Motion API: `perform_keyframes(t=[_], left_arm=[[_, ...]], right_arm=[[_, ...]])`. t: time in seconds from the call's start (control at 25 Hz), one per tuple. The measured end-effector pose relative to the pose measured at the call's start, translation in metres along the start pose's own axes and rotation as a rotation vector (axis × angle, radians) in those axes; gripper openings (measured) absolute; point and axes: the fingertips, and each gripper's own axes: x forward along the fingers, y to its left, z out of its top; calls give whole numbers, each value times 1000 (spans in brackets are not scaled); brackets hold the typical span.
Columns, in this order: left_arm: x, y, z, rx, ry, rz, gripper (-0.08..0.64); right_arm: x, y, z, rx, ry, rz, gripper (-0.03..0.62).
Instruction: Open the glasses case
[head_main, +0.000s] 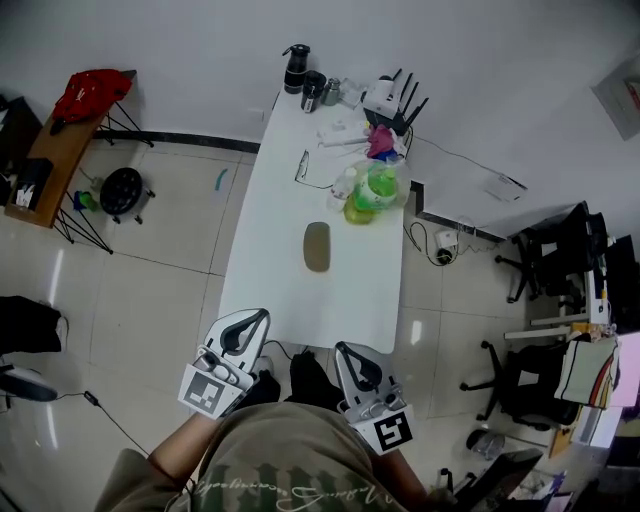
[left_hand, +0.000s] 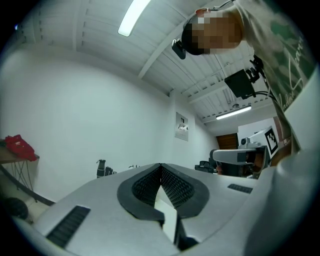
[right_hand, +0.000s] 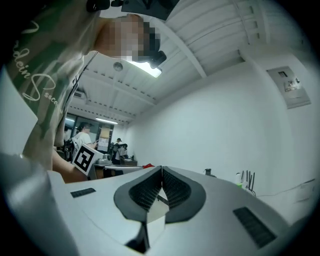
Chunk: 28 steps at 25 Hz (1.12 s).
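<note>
Glasses case (head_main: 317, 246) mid white table (head_main: 285, 300), perhaps bottles (head_main: 372, 188) beyond, tiled floor (head_main: 160, 290)

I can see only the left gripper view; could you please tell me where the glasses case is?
Observer: The glasses case lies flat near the middle of the white table and looks closed.
Operator: Is the right gripper holding anything?
Observer: No, the right gripper is shut with nothing between its jaws.
Operator: How near are the grippers to the case?
Observer: Both are at the table's near edge, apart from the case; the left gripper is not touching it.
</note>
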Motion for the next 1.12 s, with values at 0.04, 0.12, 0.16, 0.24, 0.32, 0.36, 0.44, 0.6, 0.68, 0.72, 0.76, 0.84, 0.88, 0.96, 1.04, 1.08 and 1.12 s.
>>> perform_keyframes(t=[0.04,0.12,0.16,0.24,0.32,0.36,0.44,0.6,0.68,0.72,0.76,0.84,0.88,0.96,1.04,1.08,1.12], left_arm=[[4,-2,2,4,-9,10,6],[13,-4,8,6,-34,30,6],[18,-4,9,9,-35,41,6],[26,-6,8,28,-22,62,6],[39,-8,9,44,-25,83,6],[47,-9,7,49,-17,94,6],[66,-10,-1,48,8,114,6],[106,-21,0,30,-10,130,6],[118,-23,-6,37,19,128,6],[124,-24,-8,41,27,126,6],[131,-25,-7,40,22,126,6],[144,-26,0,30,-15,119,6],[148,-25,1,26,-25,115,6],[152,-18,-2,19,-19,114,6],[152,-12,-7,21,-7,107,6],[152,-9,-7,25,-7,103,6],[154,-6,-5,27,-21,100,6]], right_arm=[[1,-2,-2,-1,-6,25,11],[5,-9,-6,0,-16,64,11],[7,-15,-7,4,-23,77,11],[8,-27,-6,5,-43,98,11],[7,-43,-7,1,-56,113,11],[6,-52,-9,10,-59,120,11],[4,-67,-13,58,-67,150,11],[3,-82,-13,82,-91,219,11],[5,-90,-18,96,-84,227,11],[5,-95,-23,105,-73,229,11],[5,-99,-27,106,-59,231,11],[5,-106,-33,85,-33,234,11],[6,-109,-36,69,-20,235,11],[11,-117,-43,54,2,225,11],[17,-127,-54,92,31,205,11],[19,-131,-60,137,49,196,11],[22,-135,-65,192,62,189,11]])
